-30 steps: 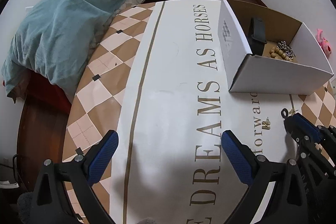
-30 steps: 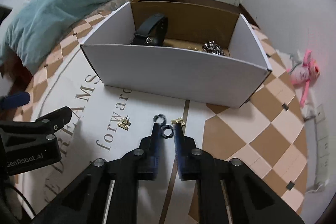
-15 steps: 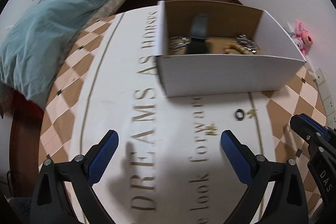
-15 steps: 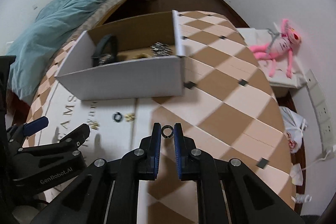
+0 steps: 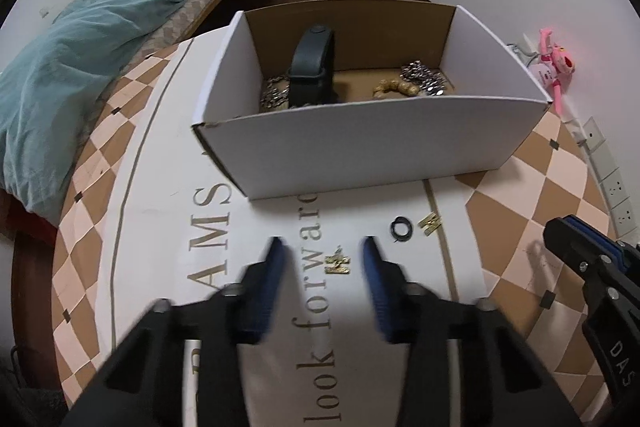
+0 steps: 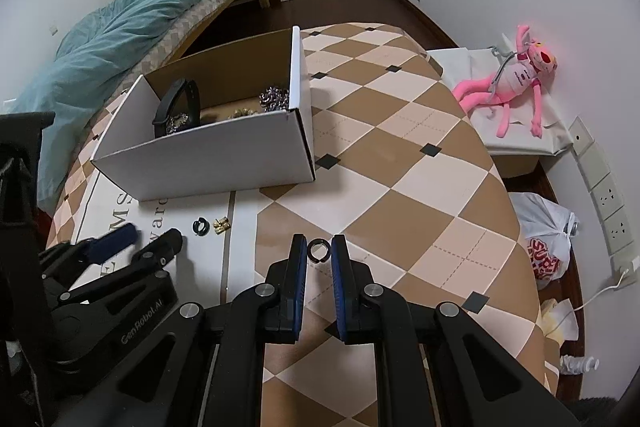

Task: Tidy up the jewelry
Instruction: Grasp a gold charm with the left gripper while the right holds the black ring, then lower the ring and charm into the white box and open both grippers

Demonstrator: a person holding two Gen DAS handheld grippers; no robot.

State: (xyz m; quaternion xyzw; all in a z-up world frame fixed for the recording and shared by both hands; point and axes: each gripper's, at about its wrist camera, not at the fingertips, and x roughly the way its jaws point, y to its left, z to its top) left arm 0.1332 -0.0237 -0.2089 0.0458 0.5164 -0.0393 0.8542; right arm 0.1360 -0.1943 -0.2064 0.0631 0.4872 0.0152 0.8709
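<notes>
A white cardboard box (image 5: 372, 147) stands on the table and holds a black wristband (image 5: 312, 67), silver chains (image 5: 424, 79) and a gold bracelet (image 5: 396, 87). My left gripper (image 5: 322, 253) is open, its blurred jaws on either side of a gold earring (image 5: 337, 263) lying on the table. A black ring (image 5: 401, 227) and another gold earring (image 5: 429, 223) lie just right of it. My right gripper (image 6: 319, 251) is shut on a small black ring (image 6: 319, 251), held above the table right of the box (image 6: 208, 155).
The table wears a checked brown and pink cloth (image 6: 400, 163) with a white printed band (image 5: 316, 347). A bed with a teal duvet (image 5: 80, 67) lies to the left. A pink plush toy (image 6: 516, 79) and a plastic bag (image 6: 548, 239) lie to the right.
My left gripper has swung right and forward to the gold earring, and its jaws have narrowed. My right gripper lifted the black ring off the table and carried it right.
</notes>
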